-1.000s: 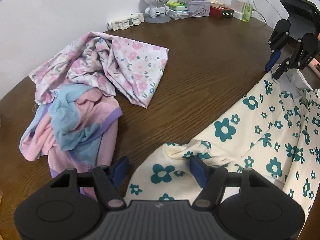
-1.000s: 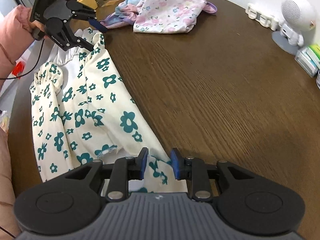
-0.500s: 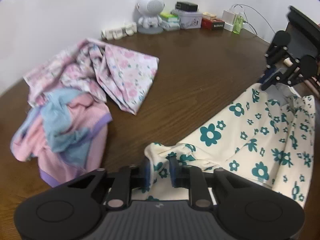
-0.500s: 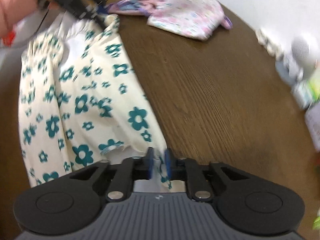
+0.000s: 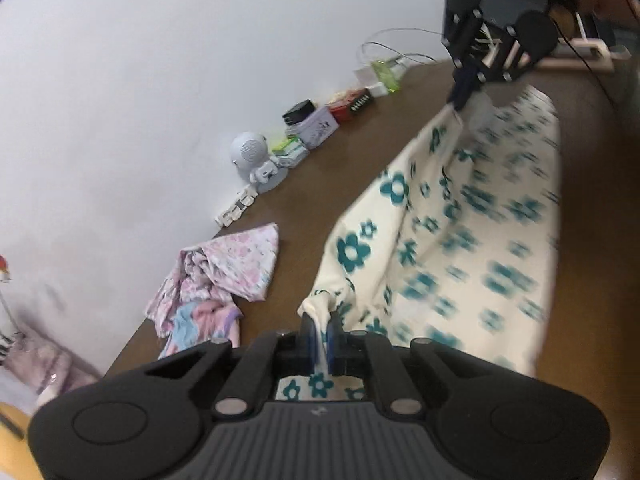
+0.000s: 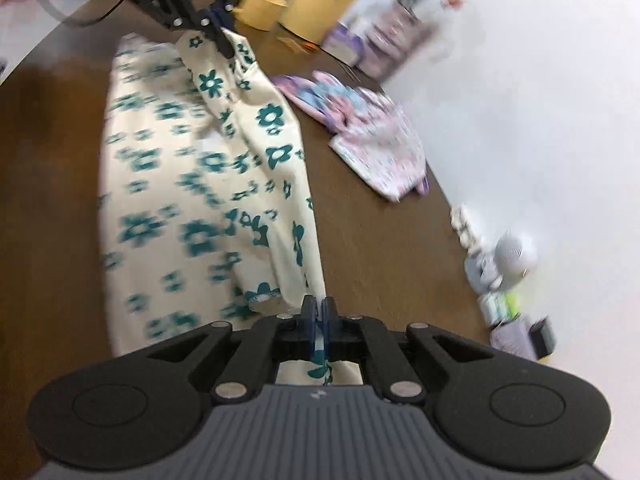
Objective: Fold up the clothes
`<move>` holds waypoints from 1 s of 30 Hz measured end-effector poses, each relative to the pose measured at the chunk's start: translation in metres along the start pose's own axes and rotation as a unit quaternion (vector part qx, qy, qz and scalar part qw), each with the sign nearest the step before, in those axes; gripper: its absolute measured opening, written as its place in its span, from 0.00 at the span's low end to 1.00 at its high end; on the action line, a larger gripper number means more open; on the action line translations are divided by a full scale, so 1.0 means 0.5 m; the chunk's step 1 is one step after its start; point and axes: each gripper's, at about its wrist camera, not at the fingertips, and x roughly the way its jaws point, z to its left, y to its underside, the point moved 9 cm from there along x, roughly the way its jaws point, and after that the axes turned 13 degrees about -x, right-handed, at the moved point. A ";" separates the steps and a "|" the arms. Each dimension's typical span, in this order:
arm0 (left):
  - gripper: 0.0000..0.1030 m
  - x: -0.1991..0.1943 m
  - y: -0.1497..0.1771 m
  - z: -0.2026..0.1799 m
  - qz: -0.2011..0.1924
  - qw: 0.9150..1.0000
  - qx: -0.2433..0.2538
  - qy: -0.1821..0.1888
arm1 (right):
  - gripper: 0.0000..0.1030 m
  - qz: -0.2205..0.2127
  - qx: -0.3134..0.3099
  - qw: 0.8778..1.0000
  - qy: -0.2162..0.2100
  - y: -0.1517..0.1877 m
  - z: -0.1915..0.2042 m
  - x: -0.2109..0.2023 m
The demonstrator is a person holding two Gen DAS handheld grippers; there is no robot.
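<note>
A cream garment with teal flowers (image 5: 460, 240) (image 6: 188, 196) hangs stretched above the brown table (image 5: 320, 184). My left gripper (image 5: 319, 330) is shut on one corner of it at the bottom of the left wrist view. My right gripper (image 6: 319, 312) is shut on the opposite corner. Each gripper shows far off in the other's view, the right gripper (image 5: 464, 92) at top right and the left gripper (image 6: 218, 38) at top left, both pinching cloth. The lower part of the garment is motion-blurred.
A pile of pink floral and pink-blue clothes (image 5: 216, 280) (image 6: 360, 132) lies on the table near the wall. A white robot figure (image 5: 254, 158) (image 6: 504, 260), small boxes (image 5: 320, 124) and a charger stand along the wall. Yellow containers (image 6: 296, 8) sit at the far end.
Both grippers have risen and tilted, lifting the flowered garment off the table and stretching it between them. The left gripper went from open to shut on the cloth.
</note>
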 end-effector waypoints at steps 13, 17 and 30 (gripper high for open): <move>0.04 -0.078 0.100 -0.101 0.004 0.999 0.024 -0.044 | 0.02 -0.012 0.006 0.999 -0.034 -0.005 0.144 -0.083; 0.04 -0.059 0.113 -0.109 0.012 0.997 0.043 -0.062 | 0.02 -0.002 0.011 0.999 -0.052 0.005 0.173 -0.056; 0.23 -0.050 0.119 -0.100 0.037 0.987 0.112 -0.109 | 0.03 0.000 0.038 0.998 -0.054 0.016 0.191 -0.050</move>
